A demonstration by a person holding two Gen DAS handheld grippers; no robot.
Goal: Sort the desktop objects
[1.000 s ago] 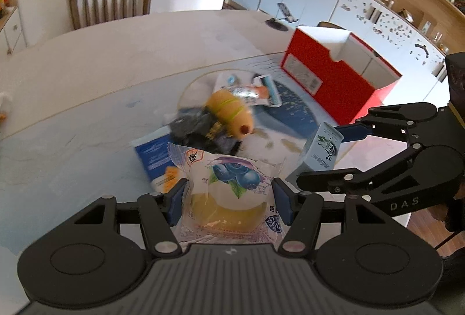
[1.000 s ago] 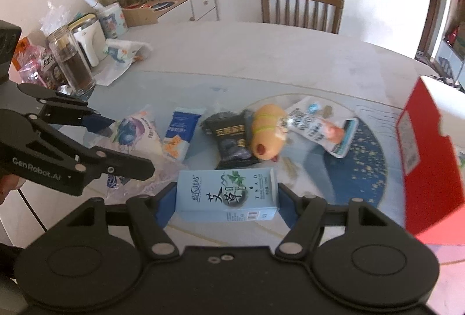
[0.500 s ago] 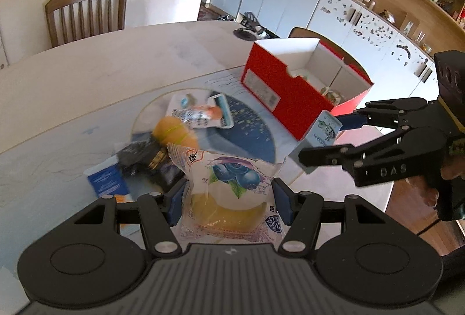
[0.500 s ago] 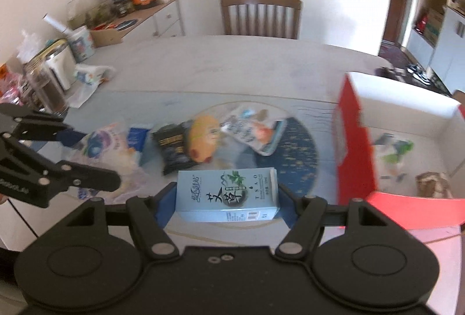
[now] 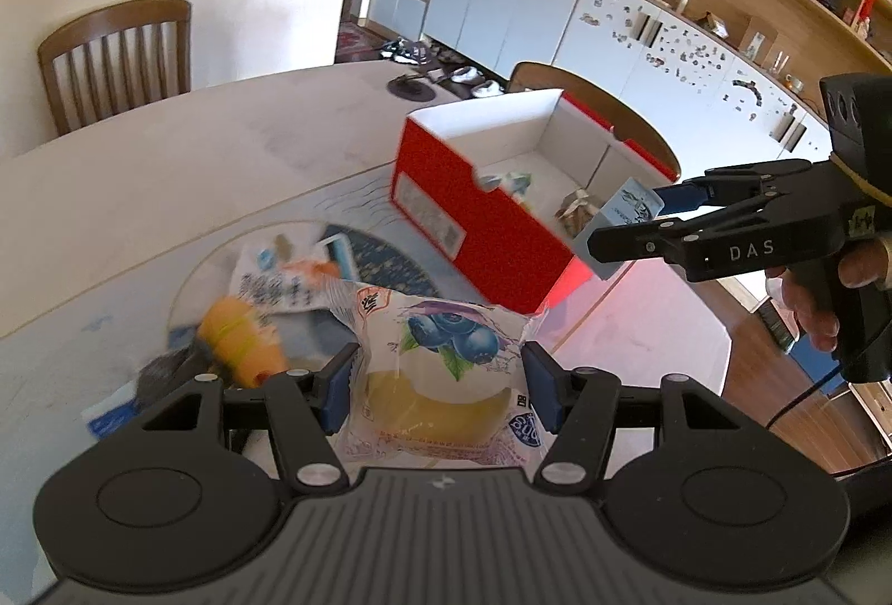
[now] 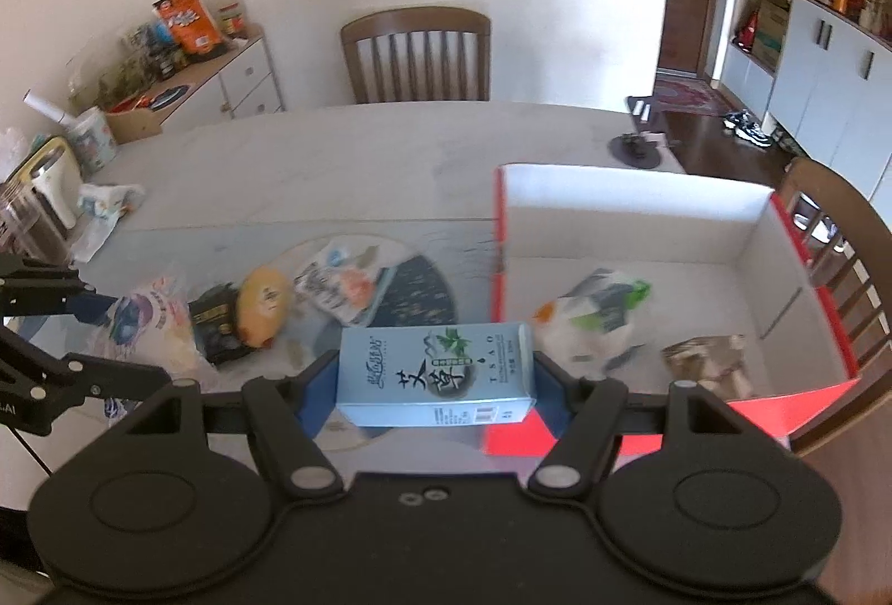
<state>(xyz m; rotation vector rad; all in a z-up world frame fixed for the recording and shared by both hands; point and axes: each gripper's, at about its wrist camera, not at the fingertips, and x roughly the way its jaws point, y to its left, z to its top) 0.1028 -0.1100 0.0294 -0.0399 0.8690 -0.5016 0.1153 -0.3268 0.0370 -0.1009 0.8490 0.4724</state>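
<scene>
- Between the pads of the left gripper (image 5: 440, 385) sits a clear blueberry snack packet (image 5: 440, 371), clamped at both sides and carried clear of the table (image 5: 167, 170).
- Right gripper (image 6: 435, 382): jaws closed on a pale blue carton (image 6: 437, 376), held lengthwise and lifted.
- Change over the last second: both grippers have travelled from above the loose pile toward the red box (image 6: 780, 281) at the table's right edge; the carton now overlaps the box's near left corner.
- Box contents: a white-and-green packet (image 6: 596, 320) and a brown wrapped item (image 6: 708, 365).
- Remaining on the table: an orange bun (image 6: 262, 304), a dark pouch (image 6: 214, 332) and a printed sachet (image 6: 340, 287).
- Assessment: transport phase is nearly complete; release over the box interior follows.
</scene>
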